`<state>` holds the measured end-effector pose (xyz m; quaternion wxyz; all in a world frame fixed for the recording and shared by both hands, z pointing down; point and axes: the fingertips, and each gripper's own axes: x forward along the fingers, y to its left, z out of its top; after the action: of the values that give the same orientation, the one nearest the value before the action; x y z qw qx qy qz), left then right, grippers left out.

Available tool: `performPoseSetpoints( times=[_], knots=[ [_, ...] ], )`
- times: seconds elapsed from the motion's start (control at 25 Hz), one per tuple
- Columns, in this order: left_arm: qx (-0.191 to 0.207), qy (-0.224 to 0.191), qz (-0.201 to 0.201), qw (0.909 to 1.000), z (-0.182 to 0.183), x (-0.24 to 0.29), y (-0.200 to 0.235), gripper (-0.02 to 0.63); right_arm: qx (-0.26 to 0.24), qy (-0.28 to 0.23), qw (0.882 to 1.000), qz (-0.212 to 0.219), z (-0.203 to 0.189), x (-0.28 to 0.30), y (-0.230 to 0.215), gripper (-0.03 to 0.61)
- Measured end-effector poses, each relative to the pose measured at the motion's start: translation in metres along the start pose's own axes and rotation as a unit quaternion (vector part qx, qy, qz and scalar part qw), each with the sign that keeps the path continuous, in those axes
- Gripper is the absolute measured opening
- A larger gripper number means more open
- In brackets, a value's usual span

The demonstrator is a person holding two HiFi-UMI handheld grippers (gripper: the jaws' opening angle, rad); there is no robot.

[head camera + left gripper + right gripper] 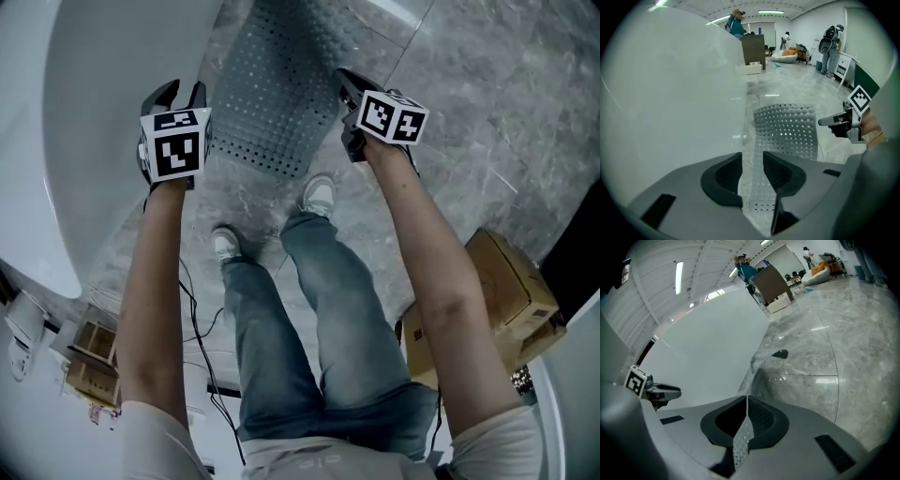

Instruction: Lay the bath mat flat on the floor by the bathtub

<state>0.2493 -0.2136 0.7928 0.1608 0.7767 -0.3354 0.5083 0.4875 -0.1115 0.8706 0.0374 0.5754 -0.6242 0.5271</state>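
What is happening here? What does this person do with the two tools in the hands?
A person stands beside the white bathtub and spreads a perforated bath mat on the grey floor, with a hand-held tool in each hand. The right claw is shut on one near corner of the mat and holds it lifted. The left claw is open, and the other near corner lies loose between its jaws. The mat is not yet fully flat.
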Motion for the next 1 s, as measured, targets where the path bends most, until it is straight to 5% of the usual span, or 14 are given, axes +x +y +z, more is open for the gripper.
performPoseSetpoints(
  times=[0.04,0.08,0.12,0.16,0.56,1.0],
  knots=[
    [-0.004,0.003,-0.005,1.0000,-0.006,0.001,-0.002,0.146,0.007,-0.005,1.000,-0.019,0.003,0.003,-0.011,0.036],
    [-0.007,0.006,-0.010,0.9999,-0.011,0.001,-0.004,0.138,0.022,-0.011,0.999,-0.038,0.005,0.005,-0.023,0.106],
    [-0.009,0.008,-0.014,0.9998,-0.018,0.002,-0.005,0.137,0.044,-0.020,0.997,-0.055,0.007,0.007,-0.035,0.248],
    [-0.011,0.011,-0.018,0.9997,-0.024,0.003,-0.006,0.137,0.066,-0.026,0.995,-0.070,0.006,0.007,-0.045,0.313],
    [-0.040,0.045,-0.039,0.9974,-0.073,-0.010,-0.010,0.135,0.069,0.026,0.991,-0.113,-0.040,-0.007,-0.060,0.322],
    [-0.122,0.070,-0.037,0.9894,-0.150,-0.054,-0.002,0.035,-0.075,0.155,0.983,-0.067,-0.127,0.010,0.028,0.322]
  ],
)
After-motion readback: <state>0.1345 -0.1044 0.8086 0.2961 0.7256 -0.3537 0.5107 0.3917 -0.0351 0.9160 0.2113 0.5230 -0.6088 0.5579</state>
